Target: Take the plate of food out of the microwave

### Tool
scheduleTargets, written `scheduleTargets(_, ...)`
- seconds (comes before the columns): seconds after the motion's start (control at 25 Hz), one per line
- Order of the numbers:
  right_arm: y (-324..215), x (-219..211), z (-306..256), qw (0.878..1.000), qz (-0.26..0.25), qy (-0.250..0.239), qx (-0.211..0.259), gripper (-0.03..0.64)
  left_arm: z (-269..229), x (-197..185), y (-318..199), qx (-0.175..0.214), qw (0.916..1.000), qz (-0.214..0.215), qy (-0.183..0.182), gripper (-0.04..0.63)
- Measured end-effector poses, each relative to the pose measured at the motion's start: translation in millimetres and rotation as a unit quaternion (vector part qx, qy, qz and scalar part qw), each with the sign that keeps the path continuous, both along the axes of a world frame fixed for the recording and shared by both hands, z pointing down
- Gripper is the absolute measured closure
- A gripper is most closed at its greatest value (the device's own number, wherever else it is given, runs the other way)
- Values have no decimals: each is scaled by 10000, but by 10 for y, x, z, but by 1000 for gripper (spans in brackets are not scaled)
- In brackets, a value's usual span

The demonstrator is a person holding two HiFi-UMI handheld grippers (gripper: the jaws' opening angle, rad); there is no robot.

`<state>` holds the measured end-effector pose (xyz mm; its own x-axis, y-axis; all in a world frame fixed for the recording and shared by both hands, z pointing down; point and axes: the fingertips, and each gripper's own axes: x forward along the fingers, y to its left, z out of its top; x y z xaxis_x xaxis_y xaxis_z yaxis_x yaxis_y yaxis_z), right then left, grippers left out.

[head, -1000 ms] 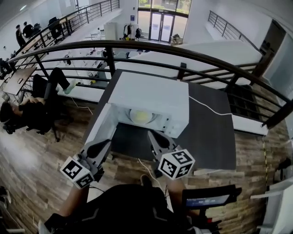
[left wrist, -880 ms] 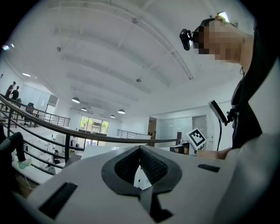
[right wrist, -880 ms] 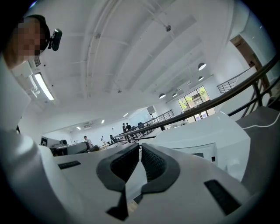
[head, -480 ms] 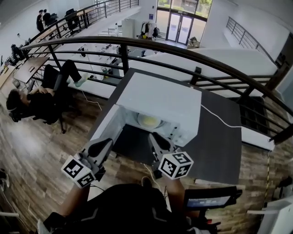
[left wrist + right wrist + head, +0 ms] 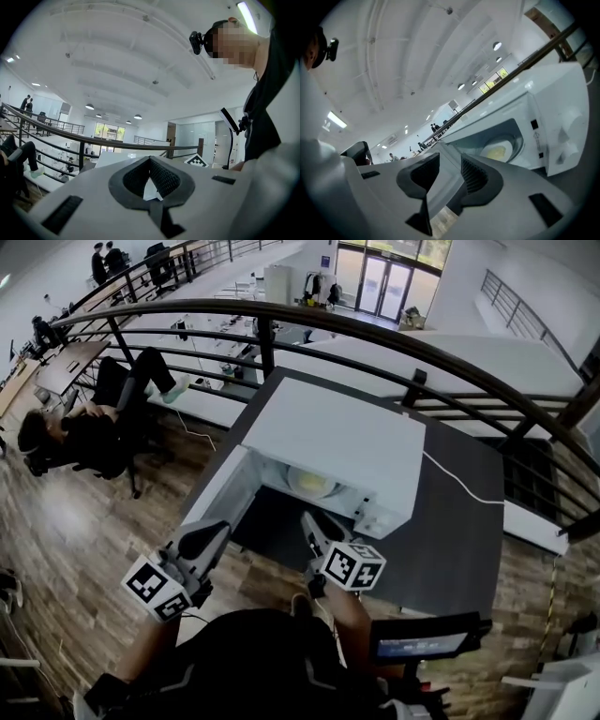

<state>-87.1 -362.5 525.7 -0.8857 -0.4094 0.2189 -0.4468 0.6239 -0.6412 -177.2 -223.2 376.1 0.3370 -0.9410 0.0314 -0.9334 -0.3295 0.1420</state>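
Peering along the right gripper, saw the plate of food ahead of its jaws and well apart from them, inside the open microwave. Caught those jaws opening, with nothing between the ribbed dark pads. Found the left gripper with jaws closed tip to tip and empty, left of the plate and just short of the open door. Noted a round pale plate with yellowish food, a boxy smooth white casing, and a matte dark worktop underneath.
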Motion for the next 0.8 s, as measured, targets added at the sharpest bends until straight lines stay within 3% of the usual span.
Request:
scheduleTargets(0.28, -243, -64, 569, 9962, 437, 20, -750, 459, 54, -105, -1, -85, 9997, -221, -68, 591)
scheduleTargets(0.6, -523, -134, 1164, 9847, 795, 6, -1550, 459, 11, -191, -57, -40, 9987, -505, -78, 591)
scheduleTargets(0.8, -569, -168, 1417, 9752, 916, -65, -2012, 408, 13, -209, -7, -52, 9976, -690, -95, 591)
